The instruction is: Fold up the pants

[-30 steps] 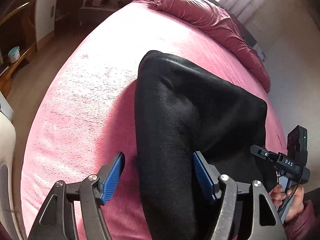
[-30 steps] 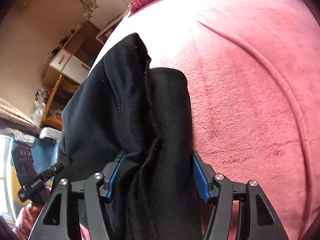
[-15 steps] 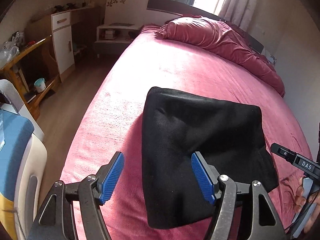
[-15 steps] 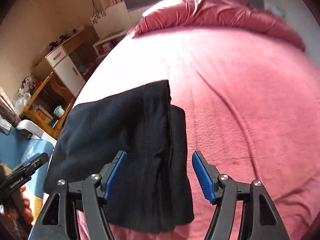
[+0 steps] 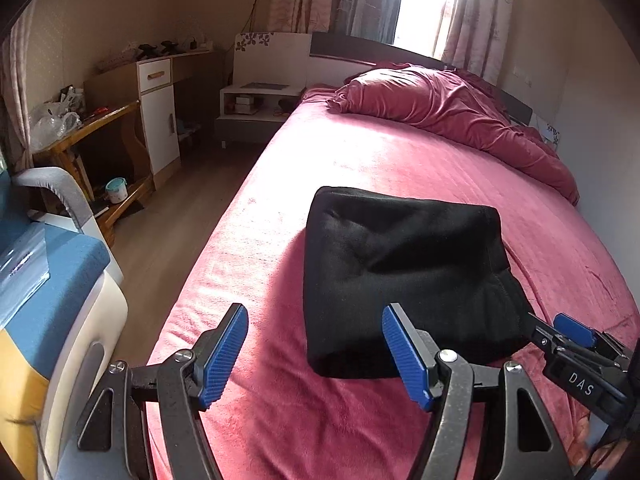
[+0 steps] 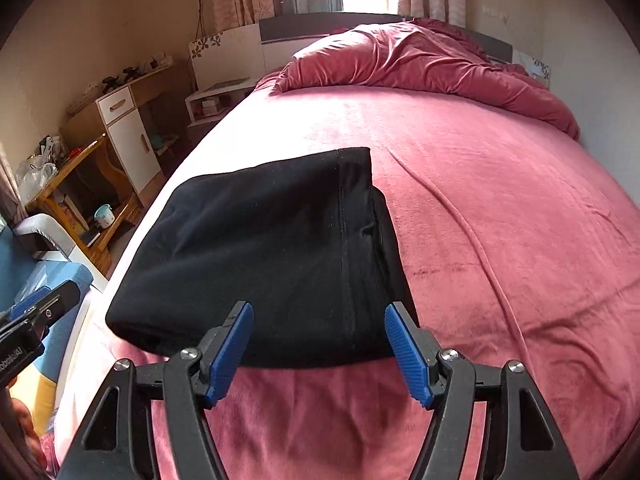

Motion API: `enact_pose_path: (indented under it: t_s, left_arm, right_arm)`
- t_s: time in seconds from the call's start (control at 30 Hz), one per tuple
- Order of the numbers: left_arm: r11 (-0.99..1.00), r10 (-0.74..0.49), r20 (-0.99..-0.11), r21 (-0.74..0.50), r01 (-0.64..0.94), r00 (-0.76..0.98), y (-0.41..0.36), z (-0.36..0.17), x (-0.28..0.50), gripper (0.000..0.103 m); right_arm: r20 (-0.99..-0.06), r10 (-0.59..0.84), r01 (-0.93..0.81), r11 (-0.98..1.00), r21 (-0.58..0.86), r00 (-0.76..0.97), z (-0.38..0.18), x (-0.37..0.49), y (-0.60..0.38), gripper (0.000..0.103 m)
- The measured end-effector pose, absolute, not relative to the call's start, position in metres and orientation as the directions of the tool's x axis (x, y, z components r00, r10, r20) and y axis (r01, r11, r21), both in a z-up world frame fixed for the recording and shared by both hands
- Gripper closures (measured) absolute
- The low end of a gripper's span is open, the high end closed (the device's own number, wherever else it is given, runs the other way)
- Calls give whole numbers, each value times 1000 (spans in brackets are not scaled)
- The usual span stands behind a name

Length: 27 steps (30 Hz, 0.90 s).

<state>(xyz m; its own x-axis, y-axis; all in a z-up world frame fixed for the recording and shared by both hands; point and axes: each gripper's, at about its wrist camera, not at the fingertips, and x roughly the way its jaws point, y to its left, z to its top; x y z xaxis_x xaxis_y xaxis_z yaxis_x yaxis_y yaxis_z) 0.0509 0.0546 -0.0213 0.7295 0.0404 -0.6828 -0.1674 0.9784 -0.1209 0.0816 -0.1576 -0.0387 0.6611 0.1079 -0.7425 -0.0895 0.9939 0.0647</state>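
While the folded black pants (image 6: 276,248) lie on the bed (image 6: 500,208), both grippers' jaws gape empty.

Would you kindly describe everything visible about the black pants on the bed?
The black pants are soft, matte, fleece-like fabric, folded into a compact, roughly rectangular, slightly puffy bundle with stacked layers along one side and a stitched seam on top. They lie flat on the pink bedspread, near the bed's edge. Nothing else touches them; both grippers stand clear.

We see daylight blow out the window (image 5: 424,0), glaring on the bed (image 5: 380,160). Corners go black, fisheye bends the edges; the pants (image 6: 260,256) lose detail.
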Motion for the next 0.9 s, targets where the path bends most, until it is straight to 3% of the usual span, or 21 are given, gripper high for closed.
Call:
enact_pose_path:
  t_s: [0.37, 0.53, 0.9]
  left_arm:
    - [988, 24, -693, -93, -123, 720, 39, -28, 27, 32]
    - [991, 78, -691, -28, -134, 718, 30, -28, 23, 32]
    - [990, 76, -677, -34, -134, 732, 29, -24, 18, 32]
  right_arm:
    - [-731, 58, -48, 998, 35, 679, -35, 49, -157, 31]
    - [-731, 40, -36, 999, 22, 681, -35, 42, -158, 31]
    - [-720, 40, -35, 999, 22, 692, -31, 35, -158, 30]
